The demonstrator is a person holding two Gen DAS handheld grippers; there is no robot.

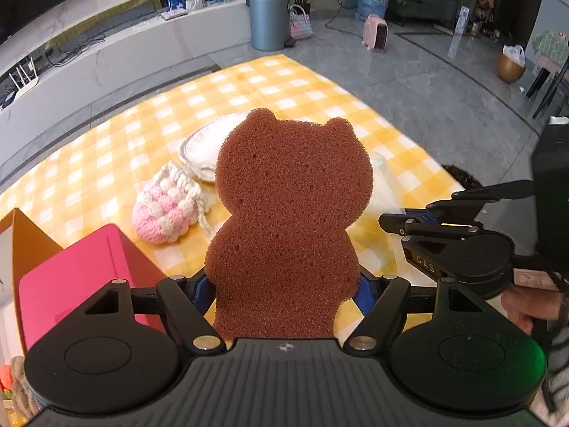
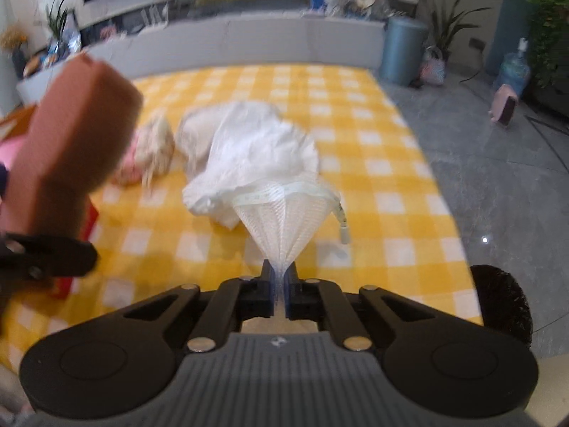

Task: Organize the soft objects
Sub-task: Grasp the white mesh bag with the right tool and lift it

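Sponge (image 1: 290,220), brown and cut in the outline of a bear with two round ears, fills the centre of the left wrist view, standing upright between the wide-set jaws of the left gripper (image 1: 286,290). Its lower body is clamped by the blue pads, so it is lifted clear of the yellow checked tablecloth (image 1: 306,82). The surface is coarse and open-pored, and the slab looks thick and springy; in the right wrist view it shows as a chunky brown block at the left edge.

The right gripper (image 2: 281,284) has its jaws closed tight on a white mesh bag (image 2: 249,156), pinching a gathered corner so that the netting fans out upward from the pads. The rest of the bag lies crumpled on the cloth at mid-frame, with a pale drawstring band and a small toggle hanging at its right side. That picture is blurred.

Just left of the bag lies a pink-and-cream crocheted pouch (image 1: 167,210), untouched on the cloth. A shallow glass dish (image 1: 204,149) sits behind it, partly hidden by the sponge. At the lower left of the left view stands a pink box (image 1: 78,277) with an orange box (image 1: 28,238) beside it; whether anything is already stowed inside cannot be told.

Judging from this, the sorting is at an early to middle stage: two soft items are in hand and none visibly put away. The sponge probably goes into the bag or a box, and the pouch remains.
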